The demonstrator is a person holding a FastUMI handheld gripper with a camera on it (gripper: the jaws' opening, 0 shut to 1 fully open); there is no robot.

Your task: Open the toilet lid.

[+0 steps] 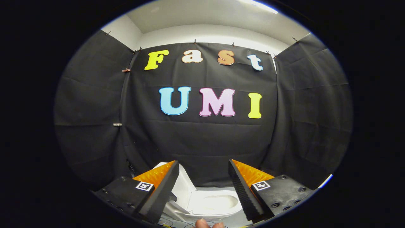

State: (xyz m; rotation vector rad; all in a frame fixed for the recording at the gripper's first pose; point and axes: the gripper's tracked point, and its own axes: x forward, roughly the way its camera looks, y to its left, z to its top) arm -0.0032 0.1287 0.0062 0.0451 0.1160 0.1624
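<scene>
gripper view looks forward along the two fingers toward the black cloth wall (pixel 202 139) of the booth. the gripper (pixel 204 172) stands wide, its jaws well apart and holding nothing; the gap between the tips shows cloth and, lower down, the toilet. each finger has a black ribbed pad on its inner face, an orange wedge on top, and a small square black-and-white marker on the dark block behind it. the left finger (pixel 158 193) and the right finger (pixel 243 190) both rise from the bottom of the view and lean slightly outward at their bases.

the toilet (pixel 208 205) is white and sits low, beyond and below the fingertips, mostly in the space between the two fingers. its lid (pixel 183 186) already stands raised, tilted up on the left side of the bowl, partly hidden behind the left finger. the bowl's oval opening (pixel 218 201) lies uncovered, nearer the right finger than the left. neither finger touches the toilet.

just below the toilet, at the near edge between the finger bases, two fingertips of a person's hand (pixel 207 224) peek up. the floor (pixel 235 219) around the bowl is pale grey. above the cloth, a white wall (pixel 208 33) and ceiling show, with a bright light strip (pixel 259 5) at the top right.
</scene>
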